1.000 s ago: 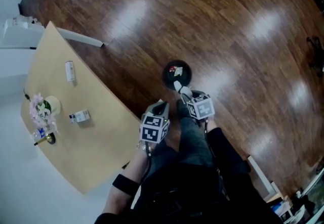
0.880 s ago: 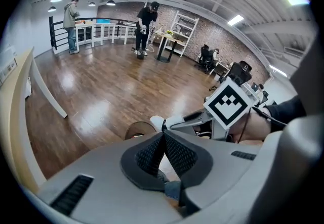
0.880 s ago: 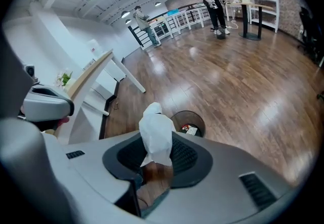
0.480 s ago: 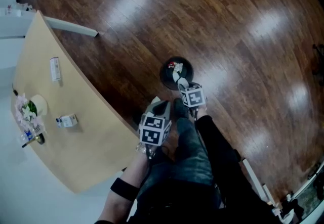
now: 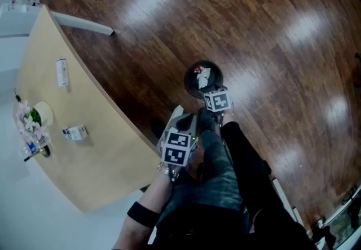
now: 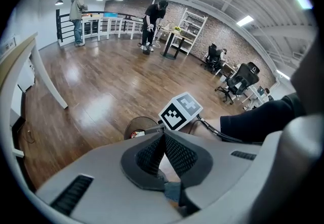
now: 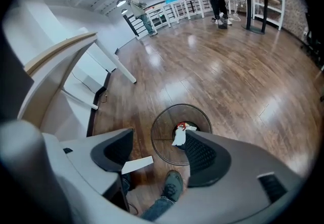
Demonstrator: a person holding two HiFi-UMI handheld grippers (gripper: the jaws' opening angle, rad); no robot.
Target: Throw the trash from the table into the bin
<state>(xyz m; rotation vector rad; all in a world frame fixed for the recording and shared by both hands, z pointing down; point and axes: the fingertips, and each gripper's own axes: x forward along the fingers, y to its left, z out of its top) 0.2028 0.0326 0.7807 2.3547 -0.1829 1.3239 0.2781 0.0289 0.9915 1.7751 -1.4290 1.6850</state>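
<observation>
At the left of the head view we see the tan table (image 5: 101, 164), and on it two small cartons, one toward the upper left (image 5: 61, 72) and one lower down (image 5: 75, 132). A pot of pale flowers (image 5: 29, 122) stands by the table's left edge.

Near the middle of that view the left gripper (image 5: 181, 118) points down beside the table's edge. In its own view its jaws are together, the tips meeting. A white slip of paper (image 5: 176, 113) sticks out at its tip, and we take it to be pinched there. The same slip shows at the lower left of the right gripper view (image 7: 136, 164).

Just right of that, on the dark wooden floor, stands the round black mesh bin (image 5: 187, 80). A white crumpled wad (image 7: 179, 137) lies within its rim, beside a red and white scrap (image 7: 181, 127).

The right gripper (image 7: 159, 134) hangs over the bin. Its jaws stand apart and have just been opening, and nothing is pressed between the pads. The wad shows just off the right-hand pad. Below the bin we see a shoe (image 7: 172, 183).
</observation>
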